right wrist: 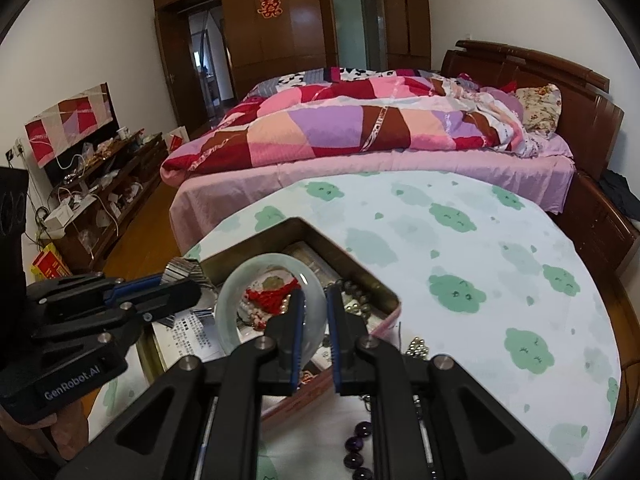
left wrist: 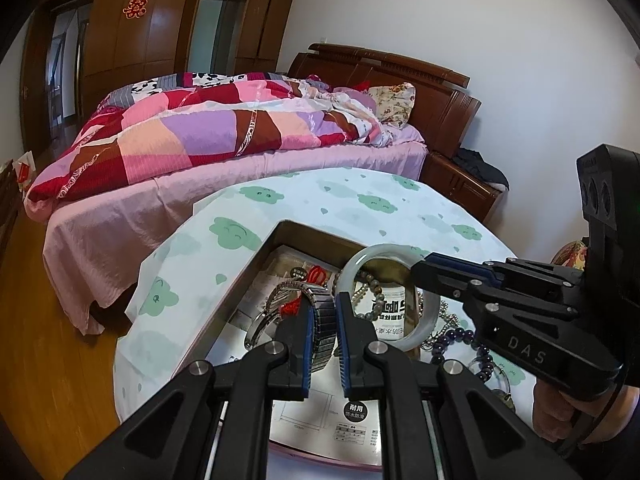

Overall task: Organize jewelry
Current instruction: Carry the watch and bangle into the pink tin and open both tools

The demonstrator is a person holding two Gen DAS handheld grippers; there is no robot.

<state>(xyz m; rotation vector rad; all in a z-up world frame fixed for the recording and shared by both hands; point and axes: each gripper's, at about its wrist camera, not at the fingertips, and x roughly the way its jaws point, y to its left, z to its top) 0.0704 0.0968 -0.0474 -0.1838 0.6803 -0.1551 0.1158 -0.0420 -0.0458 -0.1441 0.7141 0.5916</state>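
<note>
An open metal tin [left wrist: 256, 262] stands on the round table and holds several pieces of jewelry. My left gripper [left wrist: 323, 300] is shut on a silver and dark link watch band [left wrist: 322, 322], held just above the tin's left side. My right gripper [left wrist: 416, 270] comes in from the right, shut on the rim of a pale green jade bangle [left wrist: 362, 258] over the tin. In the right wrist view the right gripper [right wrist: 316, 300] pinches the bangle [right wrist: 272, 259] upright. There the left gripper [right wrist: 192, 284] holds the watch band [right wrist: 180, 270] at the tin's [right wrist: 352, 268] left edge.
Inside the tin lie a red knotted cord [right wrist: 272, 294], grey bead bracelets [left wrist: 374, 288] and printed paper. Purple beads [right wrist: 358, 440] and small metal beads [right wrist: 418, 346] lie on the cloud-print tablecloth [right wrist: 460, 260] beside the tin. A bed [right wrist: 360, 140] stands beyond the table.
</note>
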